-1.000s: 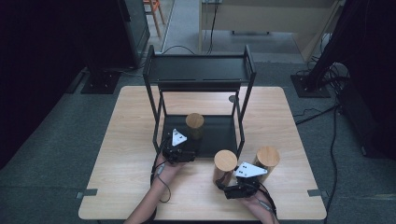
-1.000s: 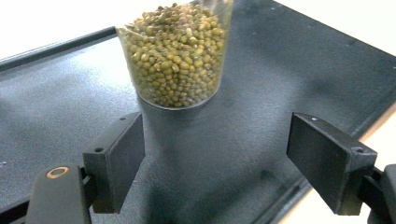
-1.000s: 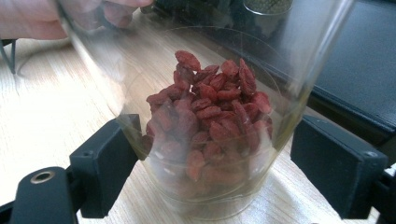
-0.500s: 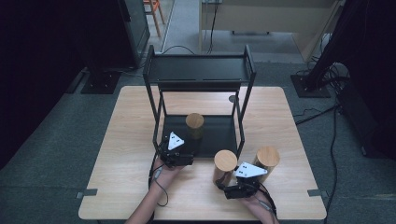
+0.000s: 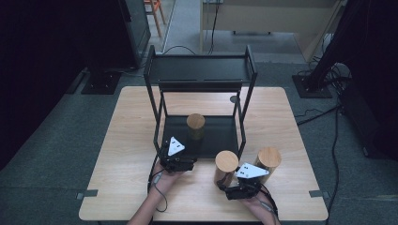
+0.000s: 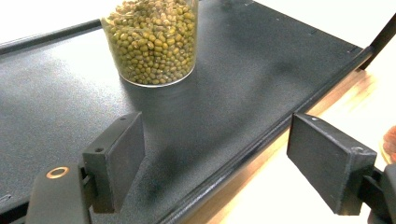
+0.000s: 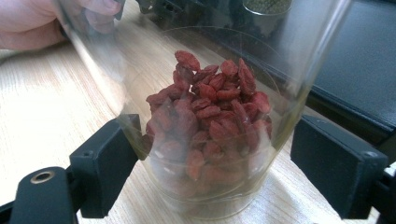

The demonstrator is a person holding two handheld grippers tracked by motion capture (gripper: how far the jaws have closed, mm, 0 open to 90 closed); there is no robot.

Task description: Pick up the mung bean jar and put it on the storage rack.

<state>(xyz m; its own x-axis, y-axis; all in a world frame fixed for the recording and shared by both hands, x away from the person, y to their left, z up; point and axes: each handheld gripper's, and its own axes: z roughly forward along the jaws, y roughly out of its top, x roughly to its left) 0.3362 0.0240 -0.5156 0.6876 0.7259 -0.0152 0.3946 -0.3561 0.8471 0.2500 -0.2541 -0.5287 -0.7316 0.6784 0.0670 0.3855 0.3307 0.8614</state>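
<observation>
- Right gripper (image 7: pixel 224 172) released, its jaws around the berry jar (image 7: pixel 205 121) on the bench (image 5: pixel 122 140).
- Left gripper (image 6: pixel 233 168) released at the shelf (image 6: pixel 261 70) edge, near the bean jar (image 6: pixel 152 39).

- We see the bean jar (image 6: pixel 150 42) cut off at the left tool view's top edge.
- The berry jar (image 7: pixel 205 126) loses its top at the right tool view's edge.
- A hand (image 7: pixel 56 21) is cropped top left.
</observation>
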